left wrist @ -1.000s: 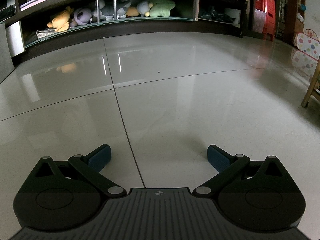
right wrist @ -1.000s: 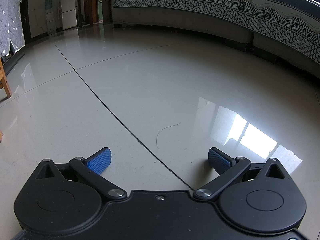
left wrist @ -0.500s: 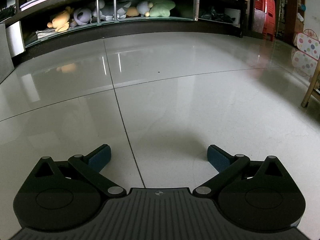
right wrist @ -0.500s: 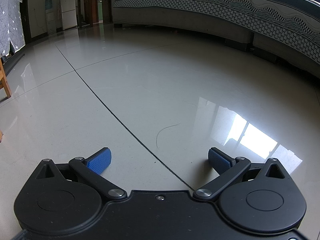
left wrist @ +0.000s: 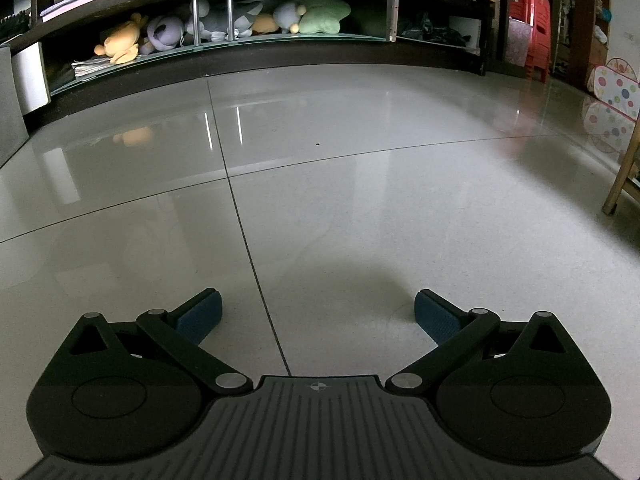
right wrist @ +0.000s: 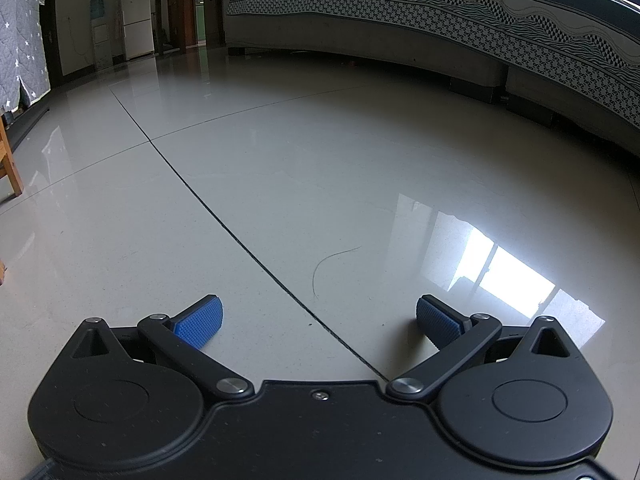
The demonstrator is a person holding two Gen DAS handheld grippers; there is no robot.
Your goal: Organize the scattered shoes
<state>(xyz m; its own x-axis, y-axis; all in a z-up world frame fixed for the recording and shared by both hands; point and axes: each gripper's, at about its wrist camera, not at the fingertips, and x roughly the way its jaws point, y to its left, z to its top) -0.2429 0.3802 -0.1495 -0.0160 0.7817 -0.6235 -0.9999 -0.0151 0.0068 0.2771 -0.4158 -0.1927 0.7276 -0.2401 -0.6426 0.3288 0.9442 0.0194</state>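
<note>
No shoes show in either view, so I cannot say where the scattered shoes are. None has been picked up, and none sits in a neat row that I can see. My guess is that the job has not started, or that the shoes lie somewhere out of sight.

The left gripper (left wrist: 316,312), black with dark blue pads, sits low over the shiny pale tiled floor (left wrist: 360,208). Its jaws are spread wide and hold nothing. Only bare tile and a thin dark grout line lie between them. Far ahead, along the far edge of the floor, stands a long dark low shelf (left wrist: 240,52) with soft plush toys (left wrist: 224,20) in it. A stack of red plastic stools (left wrist: 528,28) stands at the far right corner.

The right gripper (right wrist: 318,316), black with bright blue pads, is also low over the same kind of floor. Its jaws are spread wide too, and hold nothing. A big bed with a dark patterned cover (right wrist: 460,12) runs along the right edge of the floor. A white fridge (right wrist: 136,16) stands far off at the left.

All the work looks left to do: find the shoes, grab them, and line them up.
</note>
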